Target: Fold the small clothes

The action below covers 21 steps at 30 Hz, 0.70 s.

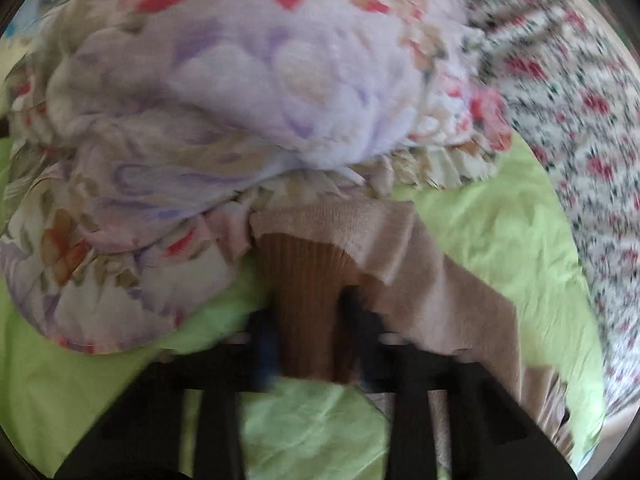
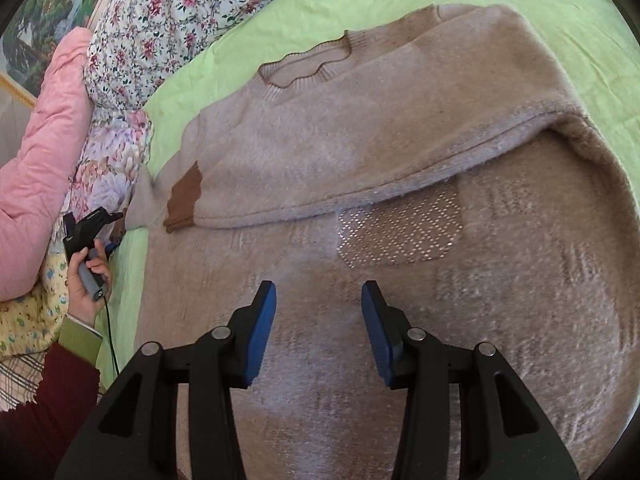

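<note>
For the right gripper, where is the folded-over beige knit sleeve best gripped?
Probably at its brown ribbed cuff: a free end lying flat on the beige knit sweater. Come from the cuff end, along the sleeve. The right gripper hovers open.

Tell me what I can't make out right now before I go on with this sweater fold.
- Left gripper fingertips: left wrist view, motion blur and the brown cuff between them hide the pads.
- Sweater hem: right wrist view, cut off by the bottom edge and the right gripper.
- Second sleeve: neither view shows it clearly.
- Floral bedding: left wrist view, blurred; its pattern only roughly readable.
</note>
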Each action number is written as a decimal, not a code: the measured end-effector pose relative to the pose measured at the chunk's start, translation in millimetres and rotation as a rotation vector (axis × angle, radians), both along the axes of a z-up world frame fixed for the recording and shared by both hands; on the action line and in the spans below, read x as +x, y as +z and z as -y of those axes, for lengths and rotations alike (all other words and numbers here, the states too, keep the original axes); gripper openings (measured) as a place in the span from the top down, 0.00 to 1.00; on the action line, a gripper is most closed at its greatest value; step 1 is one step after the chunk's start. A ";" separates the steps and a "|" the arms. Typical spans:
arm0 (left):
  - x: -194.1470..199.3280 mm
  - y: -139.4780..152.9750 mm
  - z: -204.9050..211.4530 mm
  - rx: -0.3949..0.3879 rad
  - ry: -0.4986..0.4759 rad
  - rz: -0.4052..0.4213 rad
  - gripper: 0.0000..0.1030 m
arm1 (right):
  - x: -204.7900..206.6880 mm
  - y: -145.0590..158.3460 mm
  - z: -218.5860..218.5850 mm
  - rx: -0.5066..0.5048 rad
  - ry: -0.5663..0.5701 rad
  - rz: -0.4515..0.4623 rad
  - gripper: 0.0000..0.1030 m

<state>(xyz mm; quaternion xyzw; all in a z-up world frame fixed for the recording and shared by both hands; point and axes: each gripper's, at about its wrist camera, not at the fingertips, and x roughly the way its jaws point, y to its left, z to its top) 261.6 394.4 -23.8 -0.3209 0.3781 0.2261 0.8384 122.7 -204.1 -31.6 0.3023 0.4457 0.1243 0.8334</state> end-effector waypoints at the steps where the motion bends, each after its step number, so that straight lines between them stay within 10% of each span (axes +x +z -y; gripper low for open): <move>1: -1.0 1.7 5.9 0.017 -0.003 0.008 0.87 | 0.1 0.2 -0.6 -0.006 0.001 0.000 0.56; 9: -23.3 52.0 73.3 0.039 -0.148 0.164 0.90 | -3.1 1.2 0.4 0.001 -0.006 0.005 0.56; 21: -33.3 98.5 293.5 -0.101 -0.581 0.337 0.90 | -29.9 5.6 24.6 0.026 -0.064 0.029 0.56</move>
